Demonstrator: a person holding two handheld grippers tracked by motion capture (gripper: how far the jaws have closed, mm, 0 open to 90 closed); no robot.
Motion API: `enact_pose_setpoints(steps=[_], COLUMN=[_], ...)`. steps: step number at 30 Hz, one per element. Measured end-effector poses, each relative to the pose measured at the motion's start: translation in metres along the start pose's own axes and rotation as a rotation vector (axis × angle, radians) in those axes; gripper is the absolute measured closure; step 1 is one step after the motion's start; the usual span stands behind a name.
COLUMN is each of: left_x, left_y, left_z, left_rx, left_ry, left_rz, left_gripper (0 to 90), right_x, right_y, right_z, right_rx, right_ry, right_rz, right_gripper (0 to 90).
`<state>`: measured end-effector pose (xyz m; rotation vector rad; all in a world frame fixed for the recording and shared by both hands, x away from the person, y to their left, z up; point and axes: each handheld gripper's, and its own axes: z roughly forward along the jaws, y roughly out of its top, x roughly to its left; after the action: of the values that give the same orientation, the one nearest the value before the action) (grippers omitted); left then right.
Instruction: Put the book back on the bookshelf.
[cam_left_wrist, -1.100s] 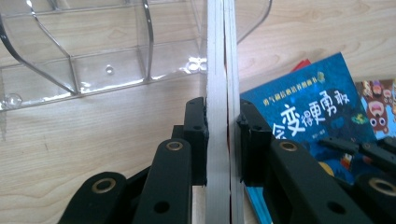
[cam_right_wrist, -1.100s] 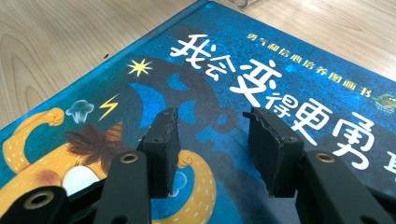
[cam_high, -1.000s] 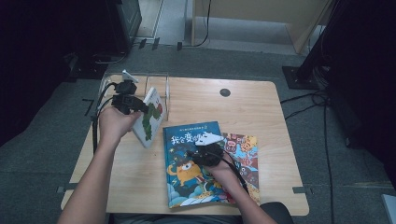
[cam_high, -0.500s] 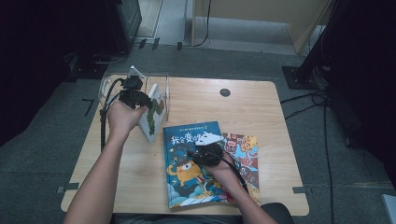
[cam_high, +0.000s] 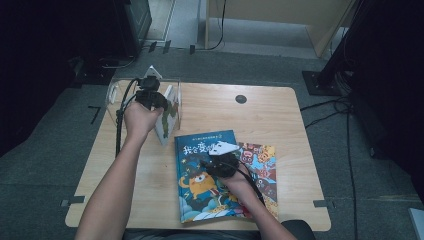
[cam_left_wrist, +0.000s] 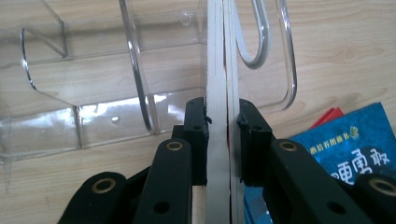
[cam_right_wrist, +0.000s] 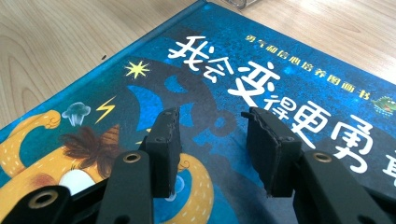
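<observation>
Left gripper (cam_left_wrist: 223, 122) is clamped on the top edge of a thin book (cam_high: 166, 116), held upright on its edge just at the open side of the clear rack (cam_high: 114, 95) in the table's (cam_high: 280, 115) far left corner; the rack's dividers show directly beyond the jaws. Right gripper (cam_right_wrist: 212, 128) hovers over the blue book (cam_high: 200, 175) with its jaws apart and nothing between them. Judged handling: the held book is light, flat and fairly stiff, but its glossy cover may slip, and a pinch near one corner would let it swing. A grip at mid-edge, as taken here, looks soundest. The rack appears light and rigid, liable to slide if nudged. Count: three books in all, one held, one blue lying flat, one colourful book (cam_high: 260, 160) partly under the blue; one rack; two grippers.
</observation>
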<state>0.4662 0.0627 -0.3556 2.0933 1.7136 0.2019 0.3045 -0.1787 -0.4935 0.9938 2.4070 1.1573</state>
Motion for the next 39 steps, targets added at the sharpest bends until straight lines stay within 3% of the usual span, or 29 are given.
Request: enact_pose_setpoints(steps=[13,19,39], left_x=[0.005,0.005,0.007], left_y=[0.016,0.021,0.022], left_z=[0.012,0.019,0.035], left_rx=[-0.014,-0.014,-0.014], left_ry=[-0.01,-0.002,0.018], left_rz=[-0.02,-0.01,-0.001], left_gripper=[77.7,77.6,77.3], right_x=[0.0,0.0,0.0], right_y=[0.0,0.0,0.0], right_z=[0.0,0.0,0.0], right_rx=[0.0,0.001,0.002], right_ry=[-0.001,-0.001,-0.002], right_rz=[0.0,0.003,-0.001], right_gripper=[55.1,55.5,55.6])
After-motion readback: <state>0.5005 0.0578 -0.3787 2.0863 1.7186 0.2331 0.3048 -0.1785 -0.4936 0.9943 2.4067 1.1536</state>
